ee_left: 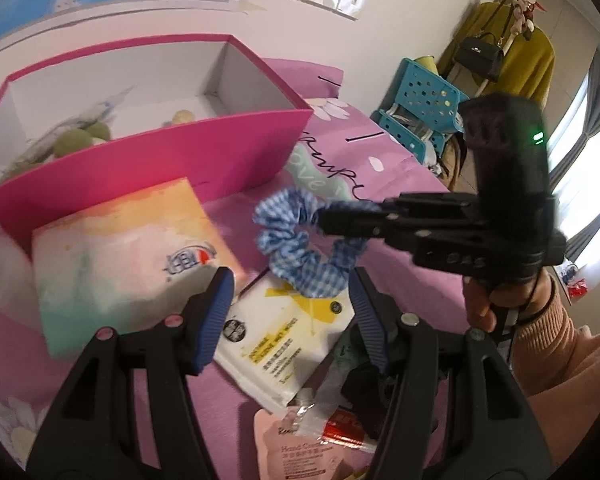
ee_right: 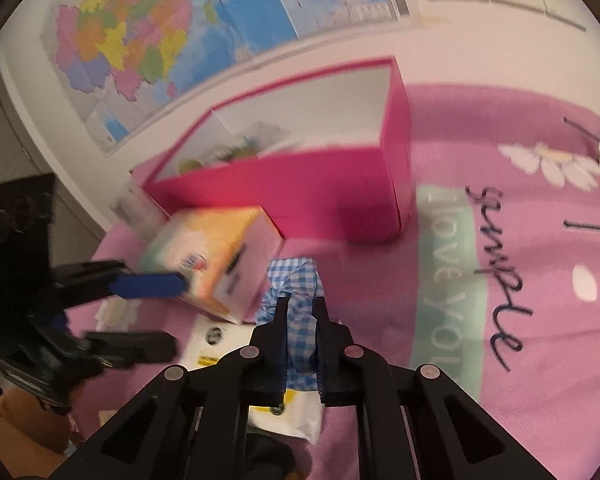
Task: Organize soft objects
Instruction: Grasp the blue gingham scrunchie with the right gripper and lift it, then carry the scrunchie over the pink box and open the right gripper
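- Pink box (ee_left: 204, 152) stands open on the pink cloth (ee_left: 400, 184).
- Tissue pack (ee_left: 128, 256) lies against its front.
- Left gripper (ee_left: 290, 312) gapes, grasping nothing.
- Right gripper (ee_right: 302, 340) pinches the blue scrunchie (ee_left: 300, 240) above the wipes (ee_left: 288, 344).

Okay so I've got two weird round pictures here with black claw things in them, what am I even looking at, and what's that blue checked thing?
There is no robot here: a person holds a two-finger gripper in each hand, and each gripper carries a wide-angle camera that looks along its fingers. That makes the pictures round.

One picture is taken from the left gripper, which is open and holds nothing. It also shows the right gripper from the side. The other picture is taken from the right gripper itself, shut on the blue checked scrunchie, a soft hair tie.

Below, on a pink cloth, lie a pastel tissue pack, a white wipes pack and a few small sachets. Behind stands an open pink box with some soft things already inside.
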`<move>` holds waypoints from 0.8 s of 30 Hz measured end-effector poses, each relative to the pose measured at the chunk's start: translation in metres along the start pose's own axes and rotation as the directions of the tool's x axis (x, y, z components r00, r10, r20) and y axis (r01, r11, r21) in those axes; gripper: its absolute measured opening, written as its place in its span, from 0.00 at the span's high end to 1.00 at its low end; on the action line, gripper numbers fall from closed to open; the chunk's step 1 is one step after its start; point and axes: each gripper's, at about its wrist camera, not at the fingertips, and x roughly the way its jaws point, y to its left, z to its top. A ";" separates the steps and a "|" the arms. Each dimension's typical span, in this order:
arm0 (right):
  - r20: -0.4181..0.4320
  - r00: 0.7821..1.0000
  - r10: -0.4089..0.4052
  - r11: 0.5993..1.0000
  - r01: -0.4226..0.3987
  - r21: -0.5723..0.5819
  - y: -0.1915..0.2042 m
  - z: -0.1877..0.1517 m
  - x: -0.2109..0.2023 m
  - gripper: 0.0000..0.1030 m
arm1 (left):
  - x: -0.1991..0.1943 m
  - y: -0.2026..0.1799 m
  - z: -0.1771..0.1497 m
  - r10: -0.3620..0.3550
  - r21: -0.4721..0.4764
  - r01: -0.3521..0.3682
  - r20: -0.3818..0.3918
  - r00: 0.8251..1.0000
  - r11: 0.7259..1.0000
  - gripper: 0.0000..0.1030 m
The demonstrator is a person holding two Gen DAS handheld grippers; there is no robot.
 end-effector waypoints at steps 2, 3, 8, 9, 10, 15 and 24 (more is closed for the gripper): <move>0.027 0.999 0.023 1.000 -0.022 -0.012 0.005 0.005 -0.011 0.91 | 0.003 0.001 0.003 -0.022 -0.006 0.022 -0.007 1.000 1.000 0.40; 0.038 0.999 0.031 0.999 -0.031 -0.015 0.008 0.008 -0.015 0.91 | 0.005 0.001 0.005 -0.036 -0.013 0.036 -0.009 0.999 0.999 0.40; 0.092 0.993 0.069 0.995 -0.061 -0.078 0.023 0.022 -0.036 0.91 | 0.005 0.007 0.021 -0.105 -0.042 0.106 0.005 0.994 0.994 0.40; 0.100 0.992 0.071 0.994 -0.063 -0.084 0.025 0.024 -0.038 0.91 | 0.004 0.007 0.025 -0.117 -0.042 0.118 0.013 0.993 0.992 0.40; 0.108 0.991 0.075 0.993 -0.065 -0.094 0.027 0.028 -0.040 0.91 | 0.002 0.007 0.030 -0.122 -0.044 0.123 0.023 0.992 0.991 0.40; 0.136 0.987 0.080 0.990 -0.062 -0.130 0.032 0.047 -0.044 0.91 | -0.005 0.007 0.051 -0.129 -0.047 0.133 0.073 0.989 0.990 0.43; 0.179 0.981 0.080 0.987 -0.053 -0.151 0.029 0.089 -0.037 0.91 | -0.010 0.021 0.091 -0.064 -0.086 0.074 0.117 0.991 0.994 0.58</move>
